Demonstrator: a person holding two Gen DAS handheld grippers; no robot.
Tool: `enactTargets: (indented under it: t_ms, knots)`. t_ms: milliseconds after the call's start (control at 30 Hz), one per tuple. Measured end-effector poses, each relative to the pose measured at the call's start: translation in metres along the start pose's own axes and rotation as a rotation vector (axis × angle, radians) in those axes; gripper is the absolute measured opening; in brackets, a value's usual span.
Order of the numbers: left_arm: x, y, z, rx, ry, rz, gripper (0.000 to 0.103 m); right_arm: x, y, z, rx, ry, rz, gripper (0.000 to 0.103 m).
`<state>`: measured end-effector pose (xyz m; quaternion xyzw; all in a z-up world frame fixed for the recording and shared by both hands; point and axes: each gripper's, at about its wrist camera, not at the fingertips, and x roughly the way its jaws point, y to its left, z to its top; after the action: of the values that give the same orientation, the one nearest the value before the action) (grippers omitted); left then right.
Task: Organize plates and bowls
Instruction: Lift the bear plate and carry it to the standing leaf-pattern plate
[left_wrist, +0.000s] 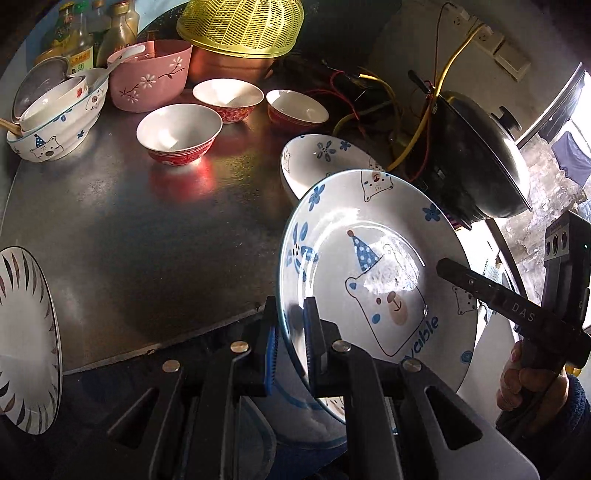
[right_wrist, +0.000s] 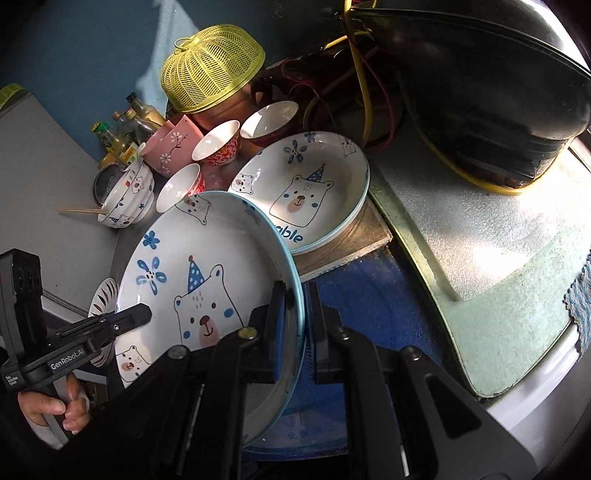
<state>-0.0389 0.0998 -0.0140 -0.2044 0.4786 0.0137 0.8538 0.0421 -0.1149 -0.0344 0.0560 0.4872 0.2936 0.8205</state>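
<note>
A white bear-print plate (left_wrist: 373, 266) (right_wrist: 207, 280) is held in the air between both grippers, tilted. My left gripper (left_wrist: 291, 317) is shut on its left rim and shows in the right wrist view (right_wrist: 140, 317). My right gripper (right_wrist: 297, 306) is shut on its right rim and shows in the left wrist view (left_wrist: 448, 267). A matching bear plate (right_wrist: 306, 184) (left_wrist: 314, 158) lies on the metal counter (left_wrist: 147, 221) just beyond. Three red-and-white bowls, one of them (left_wrist: 179, 133), stand behind it.
A pink flowered bowl (left_wrist: 151, 74), a bear bowl stacked with a smaller bowl (left_wrist: 59, 118), a yellow basket (left_wrist: 240, 26), bottles and loose wires line the back. A black wok (left_wrist: 476, 155) stands at right. A plate with dark streaks (left_wrist: 26, 339) lies at left.
</note>
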Motion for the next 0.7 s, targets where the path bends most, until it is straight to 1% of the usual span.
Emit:
enactTargets:
  t_ms: [400,700]
  knots:
    - [-0.029,0.079,-0.002,-0.123,-0.041,0.054,0.011,0.038,0.074,0.010,-0.114,0.058,0.054,0.011]
    - [-0.050,0.127,-0.015,-0.208,-0.068,0.091,0.011,0.062,0.123,0.009,-0.190,0.101,0.091,0.011]
